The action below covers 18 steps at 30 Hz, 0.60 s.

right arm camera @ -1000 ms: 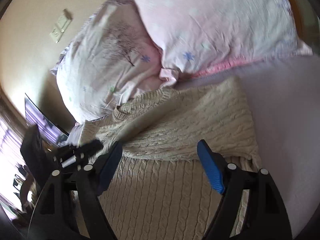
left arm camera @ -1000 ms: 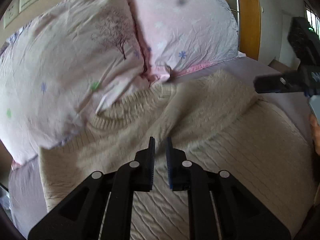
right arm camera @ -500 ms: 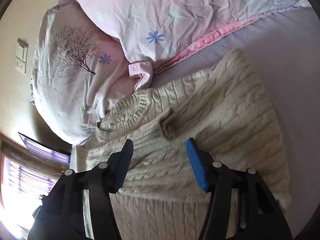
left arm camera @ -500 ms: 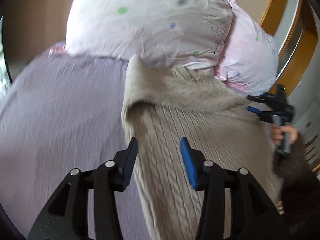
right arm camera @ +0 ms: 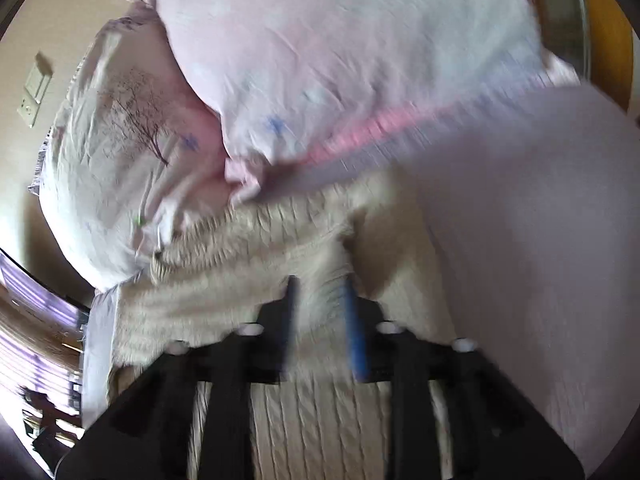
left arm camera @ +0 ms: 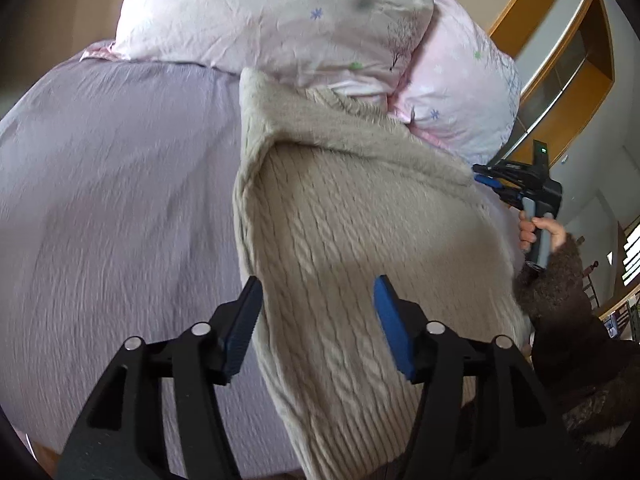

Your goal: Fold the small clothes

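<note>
A cream cable-knit sweater (left arm camera: 340,232) lies on the lilac bed sheet (left arm camera: 112,200), its top against the pillows, with a sleeve folded across the chest. My left gripper (left arm camera: 318,320) is open and empty above the sweater's lower left part. My right gripper (right arm camera: 320,308) has its jaws narrowed around a raised fold of the sweater (right arm camera: 304,248) near the folded sleeve; that view is blurred. The right gripper also shows in the left wrist view (left arm camera: 516,184), held by a hand at the sweater's far right edge.
Two pink-white printed pillows (left arm camera: 280,20) (left arm camera: 460,96) lie behind the sweater. A wooden frame (left arm camera: 560,40) stands at the right. A wall socket (right arm camera: 36,92) is on the beige wall behind the pillows. The person's dark fuzzy sleeve (left arm camera: 560,288) is at the right.
My left gripper has opened wider and swung round to the sweater's left side. My right gripper has narrowed from wide open onto a sweater fold by the sleeve.
</note>
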Available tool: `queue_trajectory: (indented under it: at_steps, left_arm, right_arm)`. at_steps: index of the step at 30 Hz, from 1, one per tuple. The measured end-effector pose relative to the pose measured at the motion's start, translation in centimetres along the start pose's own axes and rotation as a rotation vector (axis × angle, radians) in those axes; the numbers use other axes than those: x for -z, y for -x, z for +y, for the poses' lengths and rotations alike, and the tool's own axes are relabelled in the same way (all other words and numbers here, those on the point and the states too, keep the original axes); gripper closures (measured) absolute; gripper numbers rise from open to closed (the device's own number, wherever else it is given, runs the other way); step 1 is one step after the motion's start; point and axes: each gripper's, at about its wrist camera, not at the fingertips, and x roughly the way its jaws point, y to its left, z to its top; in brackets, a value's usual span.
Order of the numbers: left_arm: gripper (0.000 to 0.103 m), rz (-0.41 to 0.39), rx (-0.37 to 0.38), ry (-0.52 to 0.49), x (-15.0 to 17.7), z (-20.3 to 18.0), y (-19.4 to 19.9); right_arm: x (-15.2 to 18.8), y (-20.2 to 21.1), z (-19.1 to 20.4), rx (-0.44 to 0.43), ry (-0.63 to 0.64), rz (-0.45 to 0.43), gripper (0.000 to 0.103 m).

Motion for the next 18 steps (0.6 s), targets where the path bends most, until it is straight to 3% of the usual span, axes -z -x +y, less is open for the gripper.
queue_trajectory:
  at_steps: [1,3,6,8,12,15,17,18]
  left_arm:
    - [0.040,0.003,0.001,0.000,0.4,0.0,0.2]
    - [0.039,0.004,0.016,0.005,1.4,0.0,0.6]
    - [0.038,0.012,0.041,0.024,2.9,0.2,1.1]
    - [0.038,0.021,0.046,0.028,3.8,0.1,1.1]
    - [0.038,0.017,0.055,0.029,5.3,-0.3,1.6]
    - [0.038,0.015,0.045,0.023,6.2,-1.0,2.1]
    - [0.040,0.022,0.031,0.011,6.8,-1.5,2.3]
    - [0.047,0.026,0.018,0.004,7.1,-1.9,2.3]
  right_arm:
    - [0.9,1.3,-0.5,-0.031,0.003,-0.009,0.021]
    - [3.0,3.8,-1.0,-0.062,0.037,-0.041,0.016]
    - [6.2,6.5,-2.2,-0.077,0.046,-0.022,0.021]
    - [8.7,7.7,-3.7,-0.074,0.030,0.007,0.033]
    - [13.4,9.3,-6.4,-0.066,-0.017,0.058,0.043]
    - [16.4,10.7,-6.9,-0.159,-0.021,0.059,0.046]
    - [18.2,10.8,-6.3,-0.238,-0.007,0.096,0.055]
    - [19.1,10.7,-6.0,-0.277,0.003,0.121,0.057]
